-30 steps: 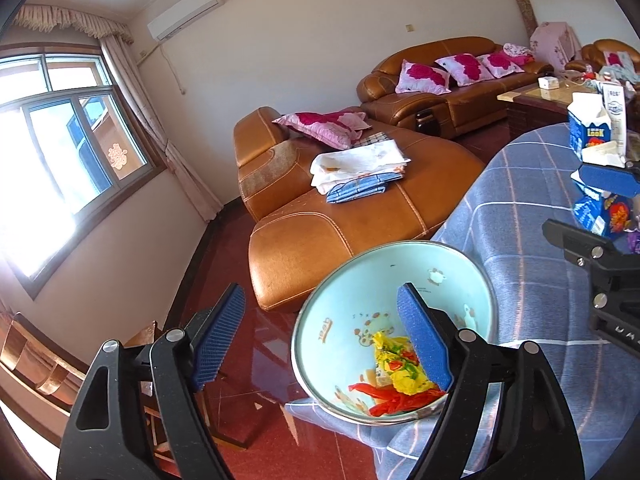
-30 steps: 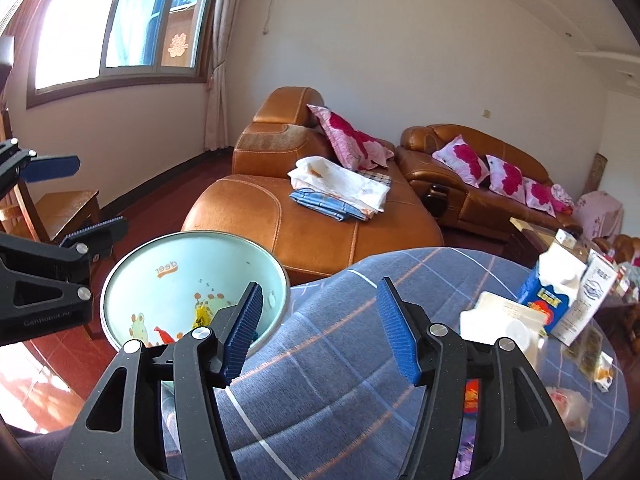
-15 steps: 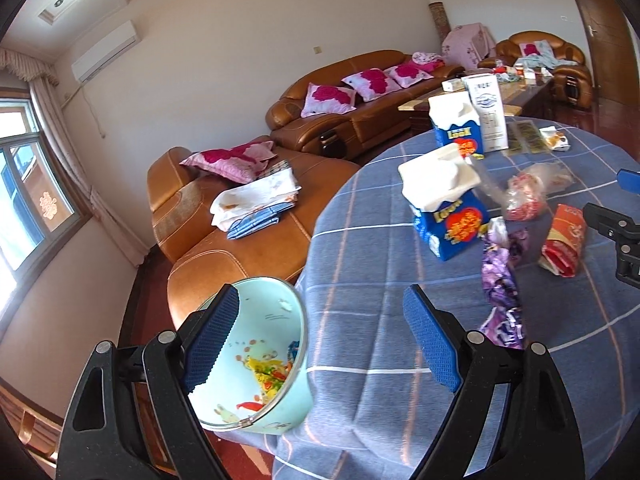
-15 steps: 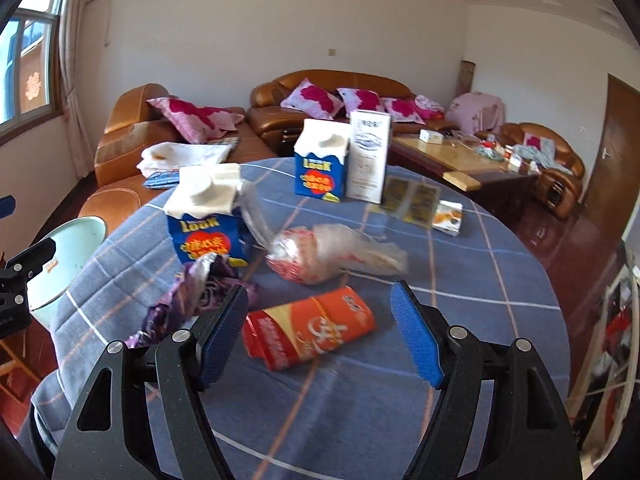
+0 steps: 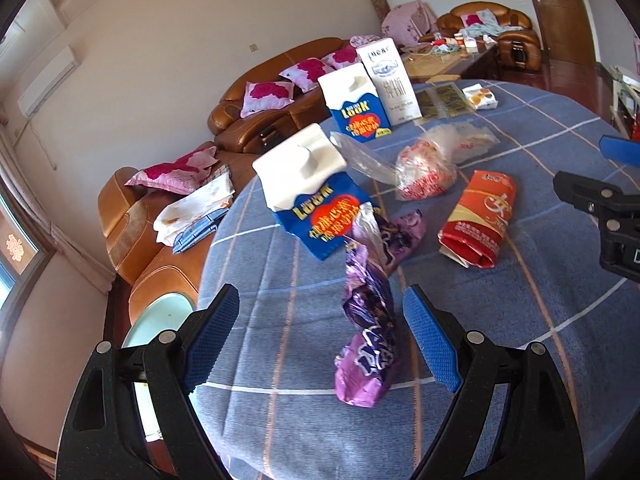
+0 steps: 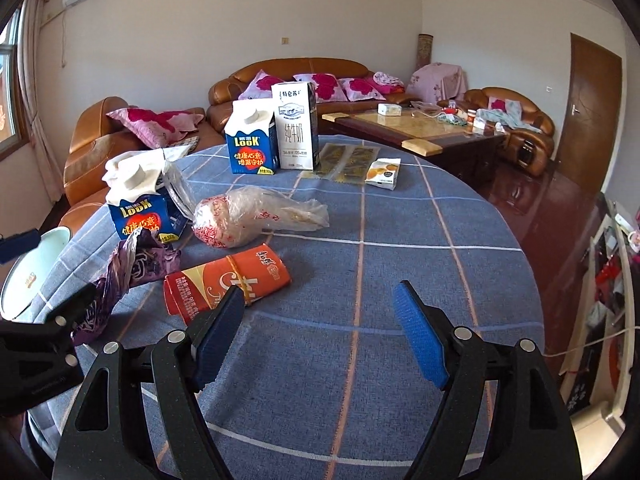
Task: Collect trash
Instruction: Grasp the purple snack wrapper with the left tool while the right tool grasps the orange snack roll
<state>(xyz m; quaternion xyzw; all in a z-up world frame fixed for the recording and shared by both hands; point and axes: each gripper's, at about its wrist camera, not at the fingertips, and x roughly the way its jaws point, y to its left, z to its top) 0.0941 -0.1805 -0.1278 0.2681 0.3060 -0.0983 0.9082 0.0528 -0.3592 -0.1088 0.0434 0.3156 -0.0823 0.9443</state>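
Trash lies on a round table with a blue checked cloth (image 6: 380, 272). A crumpled purple wrapper (image 5: 368, 320) lies between the fingers of my open left gripper (image 5: 322, 334), which hovers just over it. A red packet (image 6: 226, 280) lies just ahead of my open, empty right gripper (image 6: 318, 330). A clear plastic bag (image 6: 248, 216), two blue Look cartons (image 6: 140, 200) (image 6: 250, 142) and a white milk carton (image 6: 296, 126) stand farther back. A pale green trash basin (image 6: 28, 268) sits beyond the table's left edge.
A small orange box (image 6: 382, 174) and flat sachets (image 6: 348, 160) lie at the far side of the table. Brown leather sofas (image 6: 288, 76) and a coffee table (image 6: 416, 128) stand behind. A door (image 6: 588, 120) is at the right.
Both grippers have swung from the green basin at the table's left edge round to the trash on the table. My left gripper now hovers over the purple wrapper. Both stay open.
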